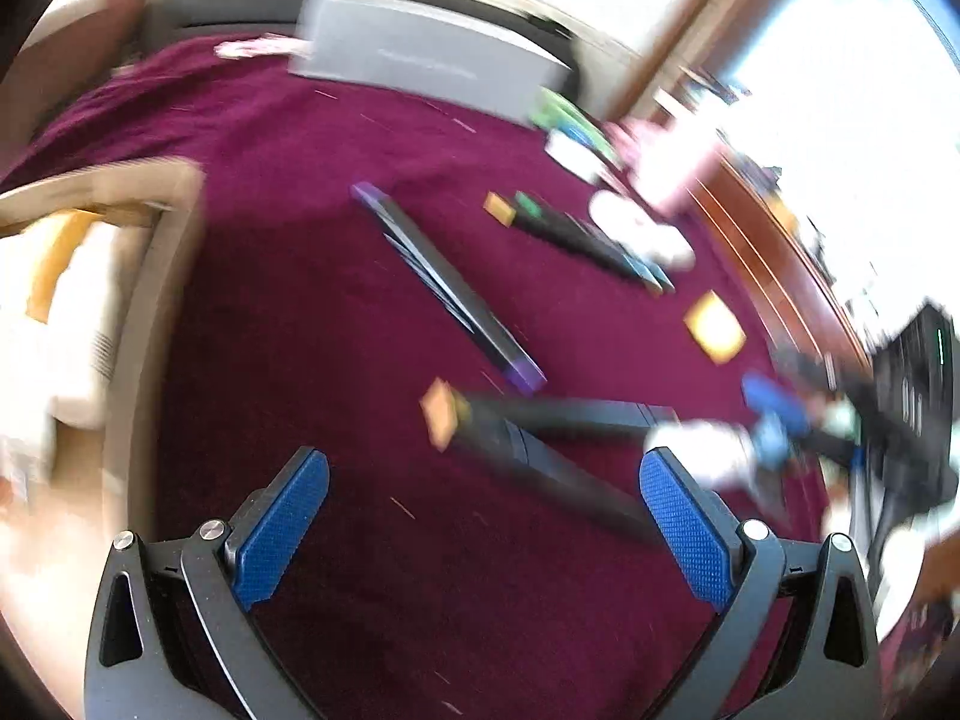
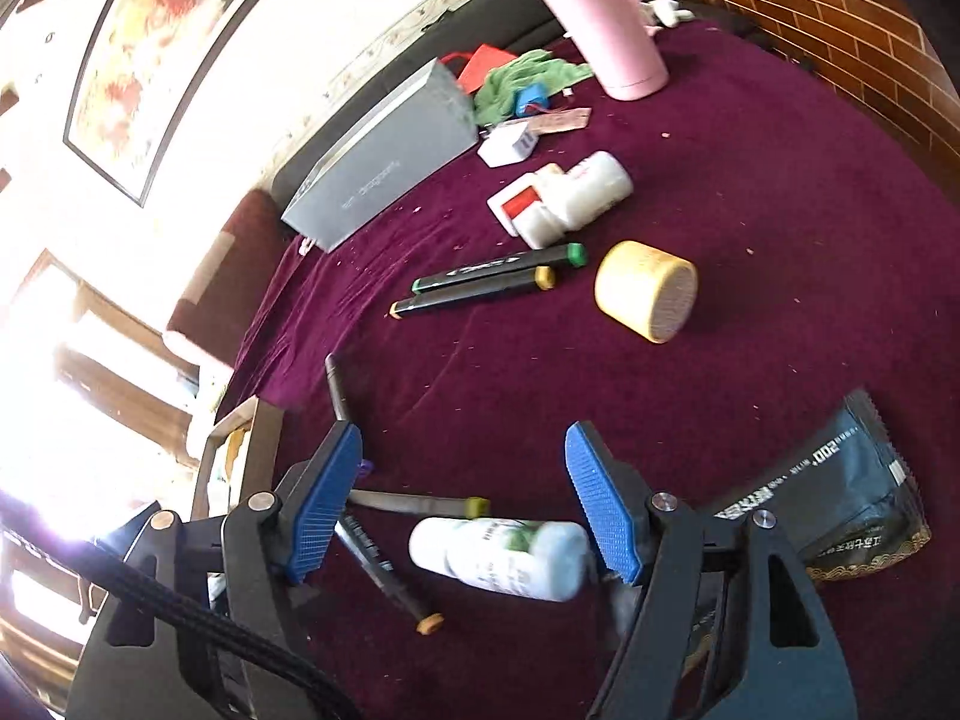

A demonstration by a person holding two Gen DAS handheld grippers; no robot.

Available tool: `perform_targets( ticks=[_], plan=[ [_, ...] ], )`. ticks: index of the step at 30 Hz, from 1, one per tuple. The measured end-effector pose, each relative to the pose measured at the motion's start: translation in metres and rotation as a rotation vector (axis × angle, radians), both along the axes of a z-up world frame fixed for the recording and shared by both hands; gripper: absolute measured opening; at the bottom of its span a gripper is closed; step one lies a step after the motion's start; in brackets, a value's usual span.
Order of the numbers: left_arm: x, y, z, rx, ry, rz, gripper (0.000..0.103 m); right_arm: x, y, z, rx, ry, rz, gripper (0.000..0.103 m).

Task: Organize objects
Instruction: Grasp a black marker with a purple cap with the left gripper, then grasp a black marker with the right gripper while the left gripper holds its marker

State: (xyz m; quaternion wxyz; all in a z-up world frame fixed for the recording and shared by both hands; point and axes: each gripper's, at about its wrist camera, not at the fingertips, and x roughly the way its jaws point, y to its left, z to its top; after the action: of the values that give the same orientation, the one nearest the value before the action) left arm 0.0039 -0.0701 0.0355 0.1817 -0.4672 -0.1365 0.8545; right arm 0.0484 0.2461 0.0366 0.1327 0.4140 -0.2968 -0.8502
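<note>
Several black markers lie on a maroon cloth (image 1: pixel 300 138). In the blurred left wrist view my left gripper (image 1: pixel 480 480) is open above two crossed markers with orange caps (image 1: pixel 540 438); a purple-capped marker (image 1: pixel 444 285) lies beyond. My right gripper (image 2: pixel 462 480) is open, and a white bottle (image 2: pixel 501 558) lies on its side between its fingers, untouched. The same crossed markers (image 2: pixel 384 570) lie beside the bottle. Two more markers (image 2: pixel 498 279) lie farther out. The right gripper shows in the left wrist view (image 1: pixel 774 414), blurred.
A grey box (image 2: pixel 384 162) stands at the back. A yellow cylinder (image 2: pixel 648 291), white bottles (image 2: pixel 570 195), a pink flask (image 2: pixel 606 24), a green cloth (image 2: pixel 522 78) and a dark pouch (image 2: pixel 840 498) lie around. A wooden tray (image 1: pixel 150 276) sits at the left.
</note>
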Motion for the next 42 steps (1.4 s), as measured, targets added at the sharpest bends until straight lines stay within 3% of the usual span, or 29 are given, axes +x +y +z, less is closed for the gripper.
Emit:
perform_targets(
  ticks=[3, 6, 8, 11, 15, 16, 18, 19, 20, 22, 28, 37, 40, 42],
  plan=[
    [-0.024, -0.006, 0.005, 0.054, -0.042, 0.078, 0.099, -0.003, -0.004, -0.013, -0.036, 0.013, 0.009, 0.070],
    [-0.049, 0.003, 0.010, -0.011, -0.012, 0.191, 0.099, -0.007, -0.013, -0.021, -0.047, 0.042, 0.030, 0.070],
    [-0.066, 0.014, 0.004, -0.050, -0.022, 0.208, 0.099, -0.008, -0.017, -0.023, -0.051, 0.056, 0.046, 0.070],
    [-0.088, 0.039, -0.010, -0.158, -0.039, 0.201, 0.099, -0.010, -0.015, -0.027, -0.059, 0.061, 0.064, 0.070],
    [-0.097, 0.076, -0.032, -0.388, -0.007, 0.105, 0.099, -0.008, -0.011, -0.026, -0.092, 0.073, 0.071, 0.070],
    [-0.093, 0.086, -0.033, -0.456, 0.044, 0.064, 0.094, -0.008, -0.010, -0.027, -0.102, 0.073, 0.074, 0.071],
    [-0.089, 0.090, -0.028, -0.439, 0.054, 0.008, 0.076, -0.010, -0.007, -0.029, -0.129, 0.067, 0.080, 0.071],
    [-0.087, 0.092, -0.025, -0.442, 0.057, -0.022, 0.058, -0.011, -0.006, -0.030, -0.143, 0.063, 0.083, 0.071],
    [-0.084, 0.090, -0.024, -0.443, 0.062, -0.044, 0.031, -0.011, -0.005, -0.030, -0.148, 0.062, 0.084, 0.072],
    [-0.080, 0.088, -0.020, -0.439, 0.047, -0.084, 0.012, -0.012, -0.006, -0.031, -0.154, 0.059, 0.087, 0.073],
    [-0.067, 0.074, -0.014, -0.364, 0.030, -0.100, 0.011, -0.011, -0.009, -0.032, -0.140, 0.050, 0.090, 0.073],
    [-0.022, 0.031, 0.023, -0.215, 0.078, -0.072, 0.011, -0.013, -0.014, -0.035, -0.095, 0.050, 0.100, 0.073],
    [-0.006, 0.027, 0.016, -0.196, 0.046, -0.086, 0.011, -0.013, -0.016, -0.035, -0.080, 0.051, 0.102, 0.073],
    [0.001, 0.029, 0.008, -0.240, 0.038, -0.089, 0.011, -0.012, -0.017, -0.036, -0.062, 0.052, 0.099, 0.073]
  ],
)
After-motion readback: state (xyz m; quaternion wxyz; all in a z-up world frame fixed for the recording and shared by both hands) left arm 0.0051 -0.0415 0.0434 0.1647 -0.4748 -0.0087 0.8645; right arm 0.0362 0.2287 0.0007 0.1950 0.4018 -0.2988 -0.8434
